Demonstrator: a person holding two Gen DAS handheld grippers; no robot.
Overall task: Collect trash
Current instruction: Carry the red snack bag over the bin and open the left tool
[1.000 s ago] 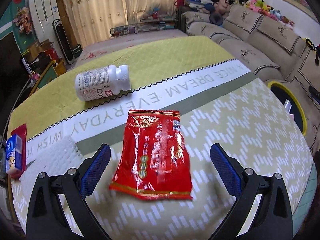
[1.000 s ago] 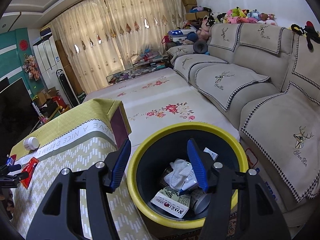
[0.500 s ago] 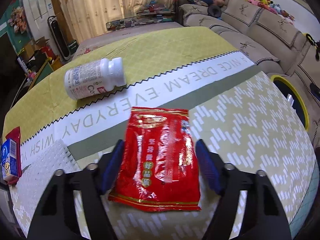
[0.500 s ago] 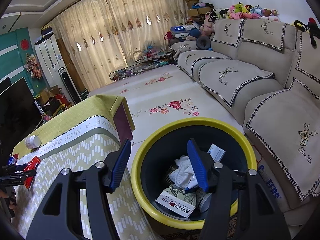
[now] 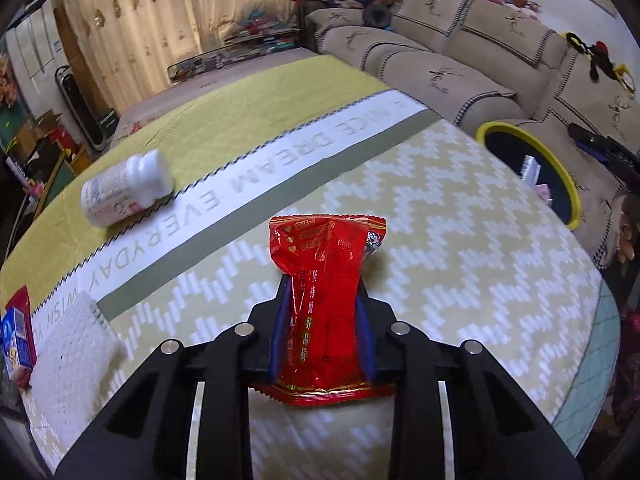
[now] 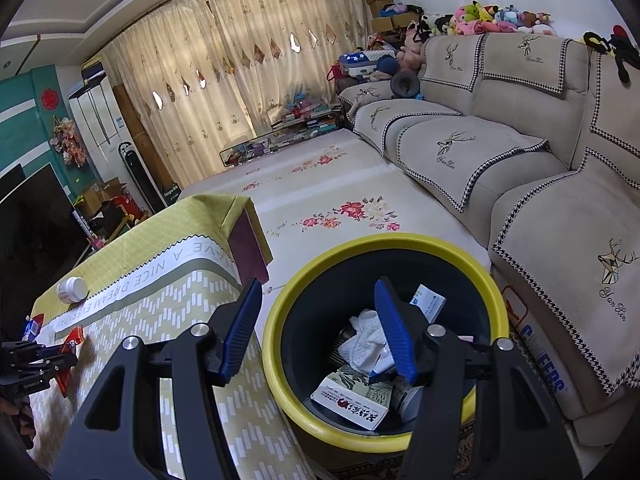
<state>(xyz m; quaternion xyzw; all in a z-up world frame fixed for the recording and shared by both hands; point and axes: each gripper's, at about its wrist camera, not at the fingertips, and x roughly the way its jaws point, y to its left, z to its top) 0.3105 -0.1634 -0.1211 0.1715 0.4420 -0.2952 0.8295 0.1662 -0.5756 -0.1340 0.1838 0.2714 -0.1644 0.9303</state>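
The left gripper (image 5: 324, 312), a black two-finger tool with blue pads, has just been closing its jaws and now pinches the crinkled red foil snack packet (image 5: 326, 276) across its middle, so that the packet buckles into a narrow waist between the pads while its top edge flares out beyond the fingertips and its sealed bottom edge sticks out toward the camera. The packet seems lifted at least partly off the yellow-and-white chevron tablecloth (image 5: 460, 248), though how far is hard to tell. The step in hand is the pick-up of this piece of trash. The right gripper (image 6: 316, 324) hangs with its jaws spread and nothing between them, over the dark round bin with the yellow rim (image 6: 280, 320), which stands on the floor just beside the table end and already holds crumpled paper and small boxes. The next move, as I judge it, calls for carrying the packet across the table to that bin and letting go only once it is above the opening; the foil is slippery and thin, so the pinch must hold firm on the way. A white plastic pill bottle (image 5: 128, 188) lying on its side and a small blue-and-red carton (image 5: 16, 340) at the table edge remain to be collected.
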